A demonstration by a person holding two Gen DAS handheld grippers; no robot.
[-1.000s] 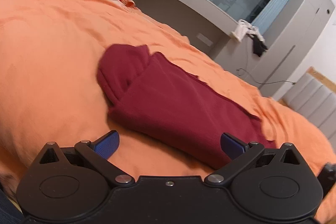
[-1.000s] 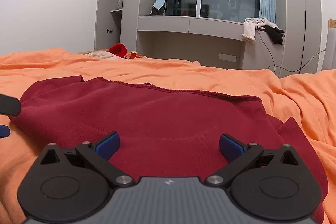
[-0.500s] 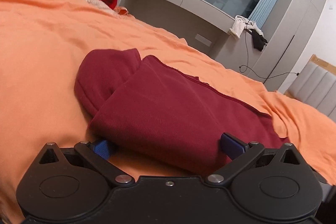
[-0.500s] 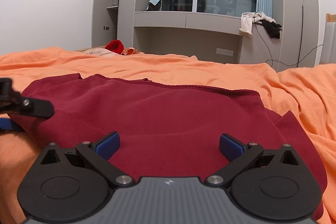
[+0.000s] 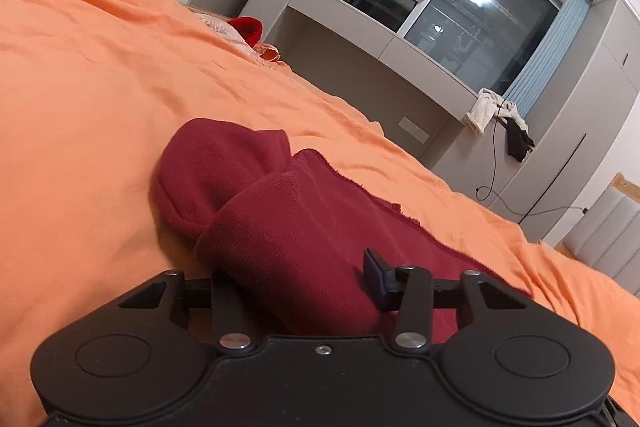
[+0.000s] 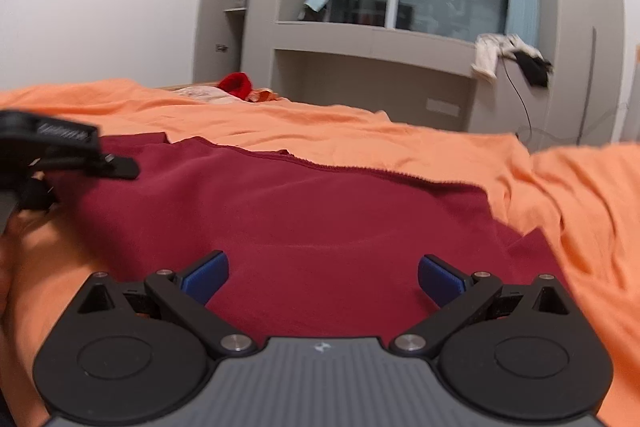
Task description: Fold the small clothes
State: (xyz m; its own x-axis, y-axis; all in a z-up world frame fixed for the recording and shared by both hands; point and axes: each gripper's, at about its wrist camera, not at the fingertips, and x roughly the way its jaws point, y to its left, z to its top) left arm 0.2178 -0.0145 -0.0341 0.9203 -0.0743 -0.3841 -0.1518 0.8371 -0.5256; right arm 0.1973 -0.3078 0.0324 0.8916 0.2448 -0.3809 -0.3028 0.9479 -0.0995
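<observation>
The left gripper (image 5: pixel 296 283) pinches the near folded edge of the dark red garment (image 5: pixel 304 227) lying on the orange bedspread (image 5: pixel 100 87), its left finger apparently hidden under the cloth.

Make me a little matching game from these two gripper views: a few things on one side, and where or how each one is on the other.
Things:
1. left gripper
2. right gripper
3. maroon garment
4. white cloth

States:
a. draped on the grey ledge by the window
b. fingers spread wide
c. closed on a fold of fabric
d. spread on the orange bedcover

Pairs: 1-c, 2-b, 3-d, 4-a
</observation>
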